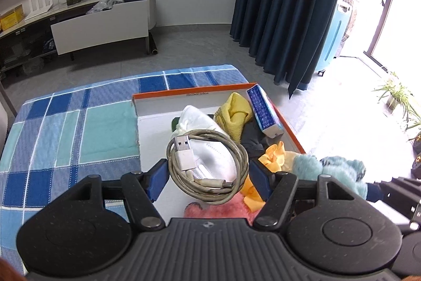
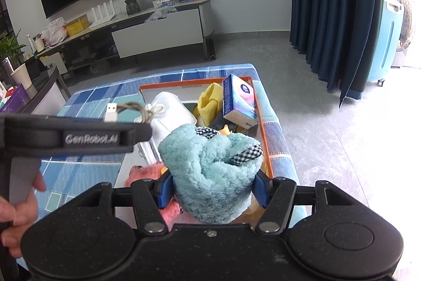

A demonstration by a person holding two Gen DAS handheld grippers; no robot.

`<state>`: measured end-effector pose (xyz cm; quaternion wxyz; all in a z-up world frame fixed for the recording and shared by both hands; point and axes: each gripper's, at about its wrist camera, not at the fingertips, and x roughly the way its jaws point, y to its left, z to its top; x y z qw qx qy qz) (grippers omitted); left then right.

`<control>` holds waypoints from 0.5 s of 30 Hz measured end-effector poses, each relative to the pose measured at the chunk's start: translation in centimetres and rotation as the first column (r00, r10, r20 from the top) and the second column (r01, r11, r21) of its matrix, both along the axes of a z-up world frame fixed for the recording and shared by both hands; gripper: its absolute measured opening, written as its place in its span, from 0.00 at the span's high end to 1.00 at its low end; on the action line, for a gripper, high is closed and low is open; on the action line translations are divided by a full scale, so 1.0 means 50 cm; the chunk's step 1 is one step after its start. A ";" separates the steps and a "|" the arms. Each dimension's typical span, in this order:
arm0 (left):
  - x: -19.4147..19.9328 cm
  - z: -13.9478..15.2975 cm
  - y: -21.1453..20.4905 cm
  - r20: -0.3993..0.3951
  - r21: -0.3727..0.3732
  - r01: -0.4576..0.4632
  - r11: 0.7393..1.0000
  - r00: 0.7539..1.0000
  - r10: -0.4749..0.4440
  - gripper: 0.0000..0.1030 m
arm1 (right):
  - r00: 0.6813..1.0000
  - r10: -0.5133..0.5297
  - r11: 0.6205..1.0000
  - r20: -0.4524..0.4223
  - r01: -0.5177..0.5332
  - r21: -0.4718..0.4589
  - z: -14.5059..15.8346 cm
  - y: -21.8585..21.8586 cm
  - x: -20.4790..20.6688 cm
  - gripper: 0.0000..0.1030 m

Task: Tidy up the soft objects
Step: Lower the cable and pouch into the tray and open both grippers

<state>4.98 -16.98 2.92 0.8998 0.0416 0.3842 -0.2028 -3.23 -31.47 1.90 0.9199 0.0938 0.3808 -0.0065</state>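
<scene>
My left gripper (image 1: 208,173) is shut on a coiled grey USB cable (image 1: 208,170) and holds it above an orange-rimmed white box (image 1: 184,92). My right gripper (image 2: 213,186) is shut on a fluffy light-blue cloth (image 2: 210,170) with checked trim, over the box's near right part (image 2: 267,146). In the box lie a white face mask (image 1: 210,146), a yellow cloth (image 1: 234,115), a blue tissue pack (image 1: 264,111), a dark cloth, a yellow bow (image 1: 273,154) and a pink fluffy item (image 1: 223,210). The left gripper with the cable (image 2: 126,109) shows at left in the right wrist view.
The box sits on a blue checked cloth (image 1: 65,128) over a low table. Beyond are grey floor, a TV stand (image 2: 147,28) with a plant, dark blue curtains (image 1: 286,4) and a light-blue suitcase (image 2: 386,44) at right.
</scene>
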 end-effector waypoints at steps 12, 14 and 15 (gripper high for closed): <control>0.037 -0.008 -0.048 0.002 -0.030 0.089 0.996 0.996 -0.089 0.15 | 1.000 0.013 1.000 -0.001 -0.013 0.002 -0.001 0.003 -0.018 0.19; 0.032 -0.002 -0.039 0.008 -0.047 0.077 0.996 0.997 -0.077 0.10 | 1.000 0.012 1.000 0.013 -0.012 0.001 0.007 0.000 -0.021 0.17; 0.029 0.003 -0.034 0.013 -0.051 0.067 0.996 0.998 -0.067 0.10 | 1.000 0.009 1.000 0.020 -0.009 0.002 0.011 -0.002 -0.025 0.16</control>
